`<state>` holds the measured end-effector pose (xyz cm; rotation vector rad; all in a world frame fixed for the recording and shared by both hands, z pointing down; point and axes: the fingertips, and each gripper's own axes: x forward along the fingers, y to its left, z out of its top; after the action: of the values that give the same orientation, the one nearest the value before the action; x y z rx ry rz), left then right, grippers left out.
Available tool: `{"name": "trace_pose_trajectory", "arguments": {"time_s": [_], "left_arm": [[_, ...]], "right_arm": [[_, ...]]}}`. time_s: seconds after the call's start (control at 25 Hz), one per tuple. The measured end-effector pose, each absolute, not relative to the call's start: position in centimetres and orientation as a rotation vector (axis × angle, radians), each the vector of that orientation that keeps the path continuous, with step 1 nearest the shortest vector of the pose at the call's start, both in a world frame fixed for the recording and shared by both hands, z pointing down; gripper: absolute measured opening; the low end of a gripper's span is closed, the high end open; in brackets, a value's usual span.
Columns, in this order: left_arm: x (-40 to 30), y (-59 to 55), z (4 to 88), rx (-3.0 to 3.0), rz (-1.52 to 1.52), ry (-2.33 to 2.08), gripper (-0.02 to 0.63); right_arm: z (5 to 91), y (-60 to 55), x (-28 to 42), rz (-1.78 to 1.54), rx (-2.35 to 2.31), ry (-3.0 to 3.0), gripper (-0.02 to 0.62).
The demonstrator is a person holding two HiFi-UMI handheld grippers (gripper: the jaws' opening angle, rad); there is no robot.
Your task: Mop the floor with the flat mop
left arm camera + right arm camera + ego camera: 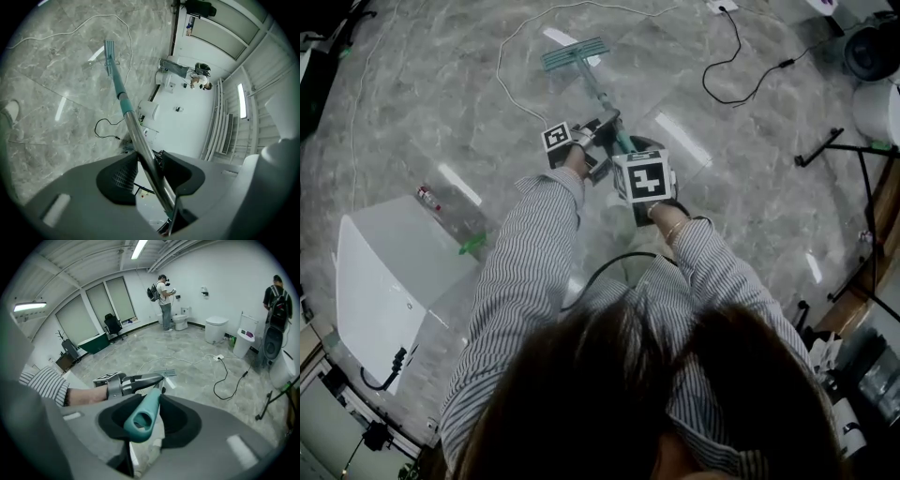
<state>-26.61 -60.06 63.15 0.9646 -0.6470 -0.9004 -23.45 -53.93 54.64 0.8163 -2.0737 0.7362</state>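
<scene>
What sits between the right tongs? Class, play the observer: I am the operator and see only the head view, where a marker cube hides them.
Observer: In the right gripper view, the right tongs are shut on the mop's teal grip.
Operator: And the left tongs?
Observer: The left tongs are shut on the metal shaft, further down the mop.
Operator: Is anyone else in the room?
Observer: Yes. The right gripper view shows a person by a toilet at the far wall, and a second person at the right.
</scene>
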Motion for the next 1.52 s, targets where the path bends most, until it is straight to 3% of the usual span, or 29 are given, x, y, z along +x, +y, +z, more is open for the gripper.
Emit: {"name": "trace_pose_trajectory", "arguments": {"time_s": [0.76,1.52], "left_arm": [[-23.9,-55.5,64.8,0.92,-0.905,-0.671,0.154],[-9.7,-22.7,64.5,0.952,-0.771,-0.571,0.152]], "right_arm": [[56.3,-48.8,-20.8,0.665,0.772,-2.042,0.118],[56.3,-15.8,-7.2,0.773,0.93,-1.982,0.117]]}}
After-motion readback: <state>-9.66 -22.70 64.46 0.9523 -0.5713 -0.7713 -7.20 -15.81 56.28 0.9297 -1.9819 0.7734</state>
